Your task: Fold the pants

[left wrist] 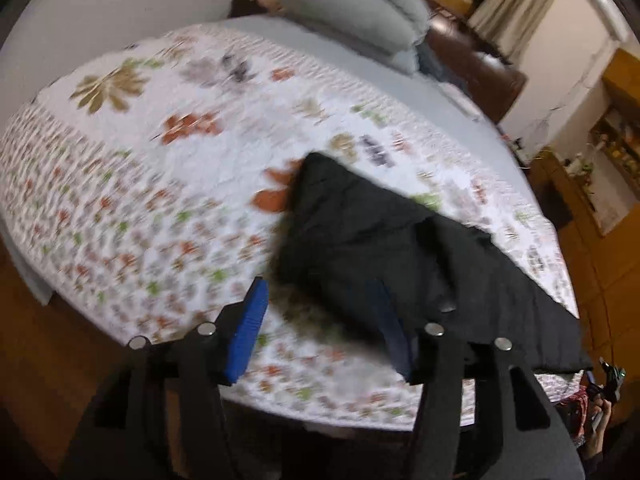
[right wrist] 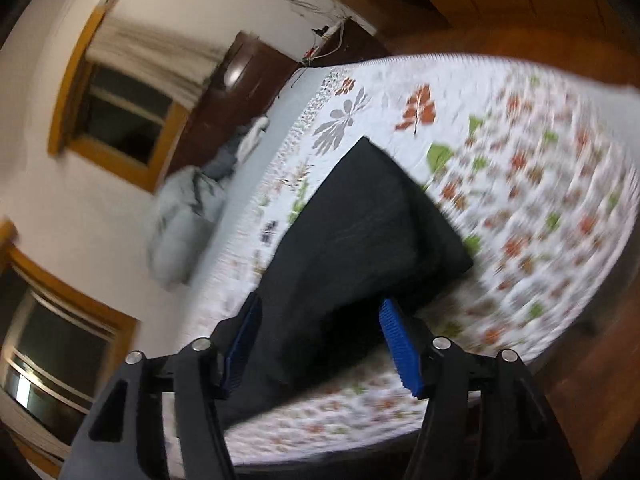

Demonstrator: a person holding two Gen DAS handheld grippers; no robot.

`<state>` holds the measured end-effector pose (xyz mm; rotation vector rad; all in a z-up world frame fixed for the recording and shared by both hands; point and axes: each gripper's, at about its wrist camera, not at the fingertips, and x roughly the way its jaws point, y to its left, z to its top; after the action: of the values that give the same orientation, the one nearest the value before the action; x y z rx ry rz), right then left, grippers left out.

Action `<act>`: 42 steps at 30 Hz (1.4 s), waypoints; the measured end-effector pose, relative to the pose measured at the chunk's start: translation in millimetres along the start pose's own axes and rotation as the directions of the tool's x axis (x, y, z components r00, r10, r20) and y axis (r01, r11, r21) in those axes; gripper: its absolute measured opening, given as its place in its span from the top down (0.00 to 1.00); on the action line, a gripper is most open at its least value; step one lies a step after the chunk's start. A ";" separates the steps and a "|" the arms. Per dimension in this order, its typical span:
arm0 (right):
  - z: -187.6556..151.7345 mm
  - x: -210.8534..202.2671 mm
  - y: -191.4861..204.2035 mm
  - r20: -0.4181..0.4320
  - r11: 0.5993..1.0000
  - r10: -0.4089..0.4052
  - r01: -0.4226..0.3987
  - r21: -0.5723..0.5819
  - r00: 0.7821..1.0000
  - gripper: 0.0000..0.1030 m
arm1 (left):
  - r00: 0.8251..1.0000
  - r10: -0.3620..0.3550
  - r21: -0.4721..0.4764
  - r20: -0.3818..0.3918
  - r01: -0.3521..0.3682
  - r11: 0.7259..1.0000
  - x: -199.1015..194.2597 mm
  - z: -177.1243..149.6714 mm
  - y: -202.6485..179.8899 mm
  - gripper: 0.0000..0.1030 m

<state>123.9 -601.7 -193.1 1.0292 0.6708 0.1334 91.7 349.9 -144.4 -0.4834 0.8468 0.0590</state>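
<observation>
Black pants (left wrist: 380, 232) lie folded in a dark slab on the floral quilt (left wrist: 140, 160) of a bed, toward its right edge. My left gripper (left wrist: 320, 324) hovers over their near end, open, blue pads wide apart; the right pad overlaps the cloth without pinching it, the left pad is over bare quilt. In the right wrist view, which is rolled and blurred, the pants (right wrist: 360, 232) stretch away from my right gripper (right wrist: 320, 344). It is open too, its pads standing either side of the near end of the cloth, with no grip showing.
Grey pillows (left wrist: 352, 4) and a brown headboard (left wrist: 476, 68) sit at the bed's far end. Wooden floor (left wrist: 60, 344) surrounds the bed. Windows with wooden frames (right wrist: 120, 116) line the wall. A shelf unit (left wrist: 616, 148) stands at the right.
</observation>
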 end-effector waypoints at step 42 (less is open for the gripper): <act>12.0 50.9 -31.9 -0.068 0.974 -0.213 0.217 0.064 0.975 0.94 | 0.956 0.214 0.139 -0.200 -0.189 0.972 126.2 -0.2 -42.4 0.93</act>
<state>164.7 -606.8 -238.5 1.0169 0.8434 -0.0489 186.0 294.6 -220.4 -0.2928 1.1036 0.1458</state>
